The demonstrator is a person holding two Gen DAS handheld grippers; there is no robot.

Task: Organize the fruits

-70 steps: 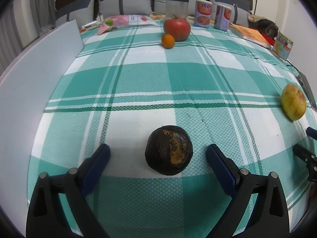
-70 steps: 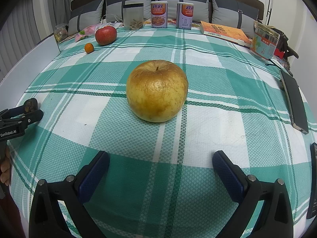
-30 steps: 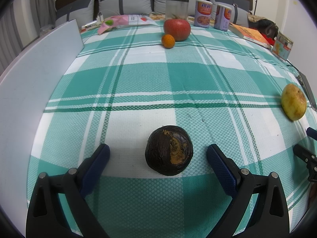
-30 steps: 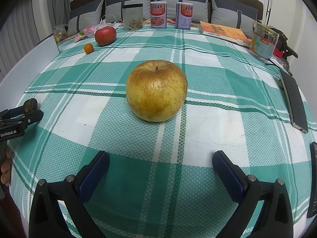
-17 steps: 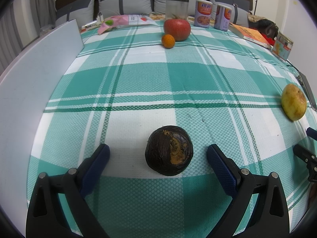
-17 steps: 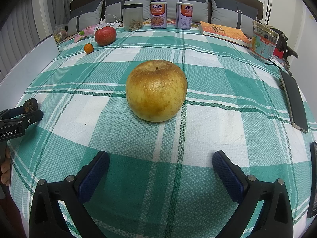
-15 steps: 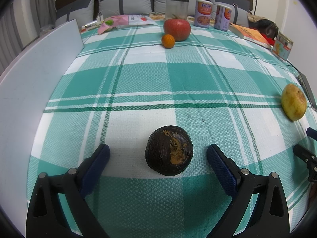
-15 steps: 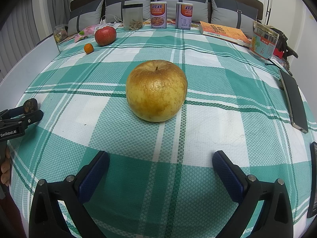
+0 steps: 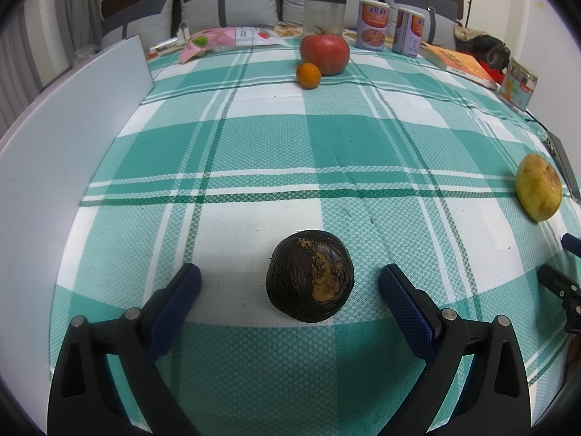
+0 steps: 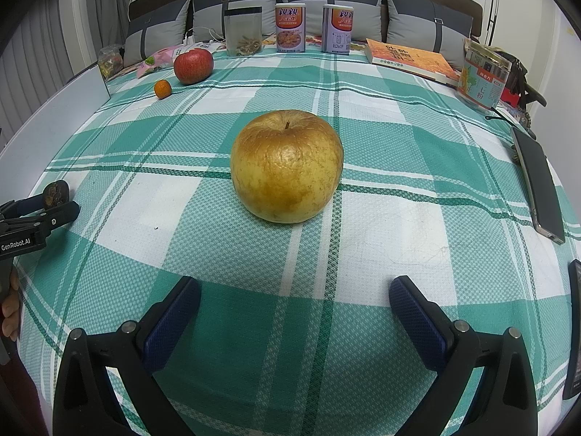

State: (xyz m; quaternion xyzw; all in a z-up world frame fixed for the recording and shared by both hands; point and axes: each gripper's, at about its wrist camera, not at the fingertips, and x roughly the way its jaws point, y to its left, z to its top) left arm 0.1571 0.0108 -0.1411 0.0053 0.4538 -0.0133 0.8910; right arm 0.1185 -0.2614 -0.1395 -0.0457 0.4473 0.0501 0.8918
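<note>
Dark round fruit (image 9: 309, 276) lies on the checked bedspread (image 9: 326, 138) between the spread fingers of the left claw (image 9: 289, 287), untouched. Yellow apple (image 10: 287, 166) sits just ahead of the right claw (image 10: 295, 299), likewise wide open, both held low and level.

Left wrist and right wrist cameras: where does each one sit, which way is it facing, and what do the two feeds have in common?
Left wrist view: on the left gripper, low over the checked cloth, facing the dark fruit between its open fingers; the right gripper's tip shows at the right edge.
Right wrist view: on the right gripper, facing the yellow apple ahead of its open fingers; the left gripper and a hand show at left.
Shared: yellow apple, dark fruit, red apple, small orange, two cans.
</note>
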